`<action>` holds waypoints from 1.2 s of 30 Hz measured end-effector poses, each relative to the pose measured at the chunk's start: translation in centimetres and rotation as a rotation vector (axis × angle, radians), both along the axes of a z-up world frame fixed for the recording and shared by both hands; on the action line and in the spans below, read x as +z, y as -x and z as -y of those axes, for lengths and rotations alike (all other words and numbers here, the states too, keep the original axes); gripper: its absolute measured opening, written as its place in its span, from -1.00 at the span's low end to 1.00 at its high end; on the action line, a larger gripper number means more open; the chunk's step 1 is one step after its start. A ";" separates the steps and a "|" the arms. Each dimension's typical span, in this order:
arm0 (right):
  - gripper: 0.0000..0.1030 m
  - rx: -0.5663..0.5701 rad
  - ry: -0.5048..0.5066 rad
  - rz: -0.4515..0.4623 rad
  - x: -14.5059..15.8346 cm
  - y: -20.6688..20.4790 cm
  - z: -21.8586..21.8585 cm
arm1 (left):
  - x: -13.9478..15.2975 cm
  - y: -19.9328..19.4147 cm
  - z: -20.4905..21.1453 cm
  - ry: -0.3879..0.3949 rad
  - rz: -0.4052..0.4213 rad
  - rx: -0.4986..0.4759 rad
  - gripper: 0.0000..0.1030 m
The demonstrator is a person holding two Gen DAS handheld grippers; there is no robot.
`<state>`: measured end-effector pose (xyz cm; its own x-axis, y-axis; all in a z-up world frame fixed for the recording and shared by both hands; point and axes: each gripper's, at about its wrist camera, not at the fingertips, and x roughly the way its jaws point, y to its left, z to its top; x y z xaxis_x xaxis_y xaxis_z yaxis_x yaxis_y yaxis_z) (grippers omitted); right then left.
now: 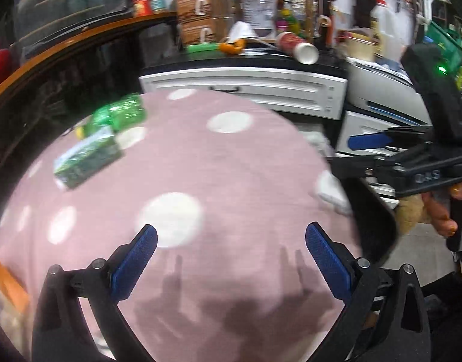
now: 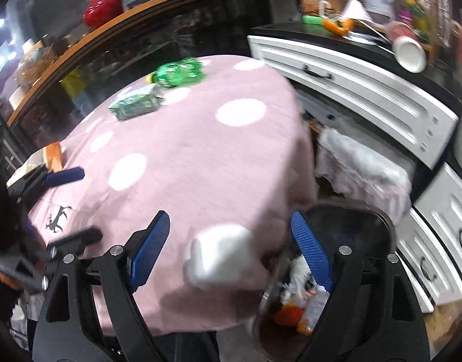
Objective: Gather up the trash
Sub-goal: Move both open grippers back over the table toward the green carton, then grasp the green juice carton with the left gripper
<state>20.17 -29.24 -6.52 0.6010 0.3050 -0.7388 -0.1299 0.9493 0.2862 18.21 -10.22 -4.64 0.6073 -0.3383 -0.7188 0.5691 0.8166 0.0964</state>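
A round table with a pink, white-dotted cloth (image 1: 218, 163) fills both views. At its far left lie a crumpled green wrapper (image 1: 122, 114) and a green carton (image 1: 86, 157); both show in the right wrist view, wrapper (image 2: 179, 71) and carton (image 2: 134, 105). A white crumpled tissue (image 2: 220, 255) lies at the table's near right edge, also in the left wrist view (image 1: 331, 191). My left gripper (image 1: 231, 241) is open and empty over the cloth. My right gripper (image 2: 231, 232) is open, just above the tissue. A dark bin (image 2: 336, 271) holding trash stands below the table's right edge.
White drawers (image 2: 360, 90) with a black top stand behind the table, bearing a tipped paper cup (image 2: 407, 49) and orange peel (image 2: 339, 25). A curved wooden counter (image 2: 80, 48) runs along the left. A white fluffy cloth (image 2: 363, 169) hangs by the drawers.
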 end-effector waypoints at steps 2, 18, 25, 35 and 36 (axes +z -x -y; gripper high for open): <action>0.60 0.027 -0.004 0.002 0.3 -1.0 -1.1 | 0.5 -2.0 -1.5 -0.013 -0.004 -0.013 0.89; 0.61 0.108 -0.108 -0.052 0.3 -4.5 -4.1 | 3.1 -18.5 -9.1 -0.316 -0.020 -0.064 0.75; 0.61 0.123 -0.120 -0.051 0.9 -5.0 -4.1 | 0.8 -21.8 -7.7 -0.408 -0.033 -0.157 0.69; 0.61 0.140 -0.131 -0.062 0.7 -6.5 -4.4 | -1.7 -23.0 -6.7 -0.484 -0.063 -0.199 0.44; 0.61 0.142 -0.126 -0.063 0.7 -6.7 -4.6 | -1.8 -22.8 -6.7 -0.488 -0.052 -0.195 0.44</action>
<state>26.87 -24.68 -5.83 0.4988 0.4763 -0.7241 -0.2381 0.8786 0.4139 40.99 -3.52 -6.43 0.5254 -0.0602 -0.8487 0.7203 0.5625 0.4060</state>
